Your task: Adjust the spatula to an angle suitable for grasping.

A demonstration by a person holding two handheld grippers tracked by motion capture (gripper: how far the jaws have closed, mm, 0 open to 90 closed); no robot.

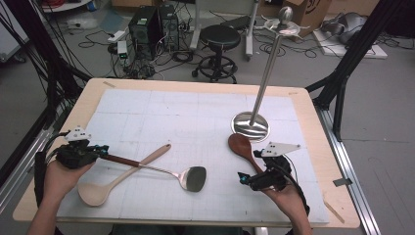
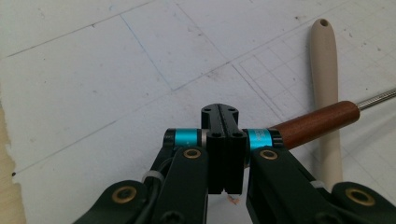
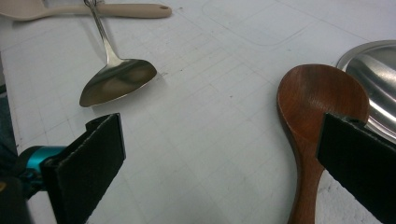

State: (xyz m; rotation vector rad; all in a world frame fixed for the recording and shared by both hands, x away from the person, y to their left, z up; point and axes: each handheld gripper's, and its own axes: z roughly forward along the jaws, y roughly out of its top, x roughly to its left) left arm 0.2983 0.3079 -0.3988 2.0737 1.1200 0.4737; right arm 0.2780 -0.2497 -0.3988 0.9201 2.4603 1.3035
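My left gripper is at the table's left, jaws shut pad against pad. The brown wooden handle of a metal serving spoon runs out from just behind its right jaw; nothing shows between the pads. A beige ladle lies crossed under that spoon's shaft. At the right, my right gripper stands open and low over the mat. A dark wooden spoon lies by its right jaw, the handle passing beneath that jaw.
A steel utensil stand with a tall pole and hooks on top rises just behind the wooden spoon. A white gridded mat covers the wooden table. A stool and computer towers stand on the floor beyond.
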